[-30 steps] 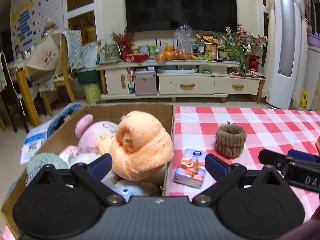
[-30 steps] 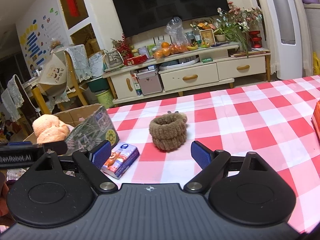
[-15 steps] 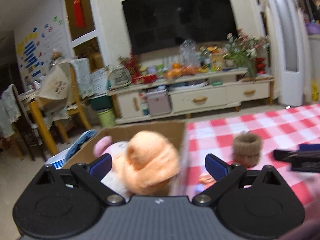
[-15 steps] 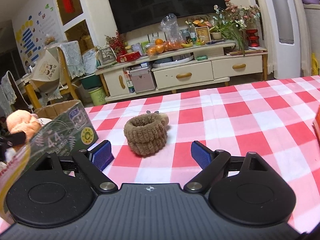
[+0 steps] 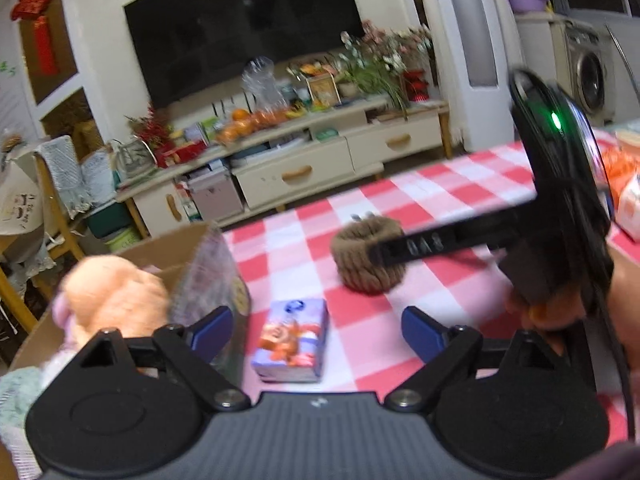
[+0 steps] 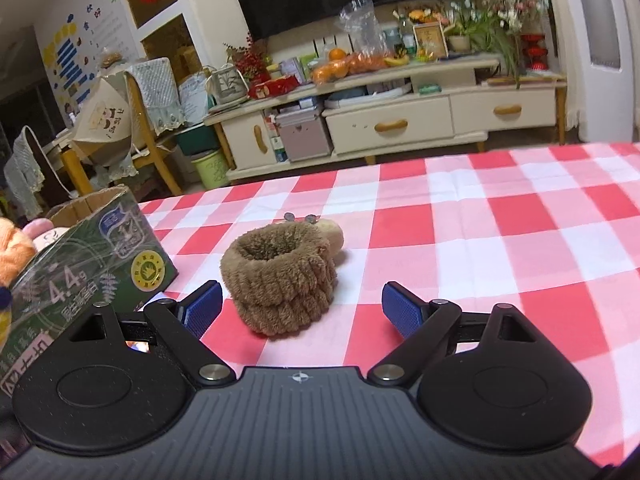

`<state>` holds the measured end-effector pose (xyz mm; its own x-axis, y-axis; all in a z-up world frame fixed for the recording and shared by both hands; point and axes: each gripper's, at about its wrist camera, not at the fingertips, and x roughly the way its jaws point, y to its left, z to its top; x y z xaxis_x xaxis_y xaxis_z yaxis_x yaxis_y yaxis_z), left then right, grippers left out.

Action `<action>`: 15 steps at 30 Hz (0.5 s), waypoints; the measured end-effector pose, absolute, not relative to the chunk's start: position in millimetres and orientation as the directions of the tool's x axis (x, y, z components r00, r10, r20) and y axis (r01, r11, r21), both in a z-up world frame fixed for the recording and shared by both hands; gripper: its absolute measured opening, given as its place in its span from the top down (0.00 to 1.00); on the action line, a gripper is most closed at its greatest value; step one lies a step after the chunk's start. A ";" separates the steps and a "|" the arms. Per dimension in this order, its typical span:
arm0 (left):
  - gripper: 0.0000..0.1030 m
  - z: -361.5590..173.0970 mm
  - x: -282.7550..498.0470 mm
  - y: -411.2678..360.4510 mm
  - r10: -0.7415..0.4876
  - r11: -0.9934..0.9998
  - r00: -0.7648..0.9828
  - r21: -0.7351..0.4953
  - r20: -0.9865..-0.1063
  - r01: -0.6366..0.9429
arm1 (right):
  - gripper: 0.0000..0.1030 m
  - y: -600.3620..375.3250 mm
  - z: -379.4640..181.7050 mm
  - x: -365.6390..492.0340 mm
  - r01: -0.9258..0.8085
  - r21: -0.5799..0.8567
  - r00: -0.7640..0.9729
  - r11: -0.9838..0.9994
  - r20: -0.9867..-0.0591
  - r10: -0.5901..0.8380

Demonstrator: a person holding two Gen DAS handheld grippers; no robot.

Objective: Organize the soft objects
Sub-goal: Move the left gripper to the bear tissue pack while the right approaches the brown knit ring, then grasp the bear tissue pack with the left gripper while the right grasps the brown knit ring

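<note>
A brown fuzzy plush ring (image 6: 280, 280) lies on the red-and-white checked tablecloth (image 6: 500, 240). My right gripper (image 6: 298, 310) is open, and the ring sits just ahead of and partly between its fingers. It also shows in the left wrist view (image 5: 366, 258), with the right gripper's finger (image 5: 440, 242) across it. My left gripper (image 5: 318, 330) is open and empty over a small tissue pack (image 5: 294, 340). The cardboard box (image 5: 180, 248) at the left holds an orange plush (image 5: 116, 300) and other soft toys.
The box's printed side (image 6: 92, 268) stands close to my right gripper's left finger. An orange item (image 5: 618, 164) lies at the table's far right. Beyond the table's far edge are a TV cabinet (image 6: 400, 120) and chairs (image 6: 132, 128).
My left gripper has swung right, from over the box and orange plush to over the tissue pack. My right gripper has moved forward, closer to the brown ring.
</note>
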<state>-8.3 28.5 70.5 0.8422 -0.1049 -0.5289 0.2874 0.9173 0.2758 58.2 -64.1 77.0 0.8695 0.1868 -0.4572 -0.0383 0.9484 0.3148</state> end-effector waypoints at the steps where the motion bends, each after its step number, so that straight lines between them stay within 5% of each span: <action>1: 0.15 67.2 -6.9 27.3 -0.105 0.916 0.835 0.275 -0.540 0.293 | 0.00 -66.4 76.4 61.5 -0.046 0.328 0.865 0.944 -0.459 0.202; 15: 0.22 37.9 33.3 20.2 -0.007 0.926 0.801 0.298 -0.599 0.231 | 0.00 -62.1 71.4 90.2 -0.138 0.341 0.841 0.930 -0.455 0.291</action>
<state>33.3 20.2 37.9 0.8007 -0.0069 -0.5990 0.2307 0.9264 0.2976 90.2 -62.1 71.4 0.8413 0.2914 -0.4553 -0.1375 0.9299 0.3411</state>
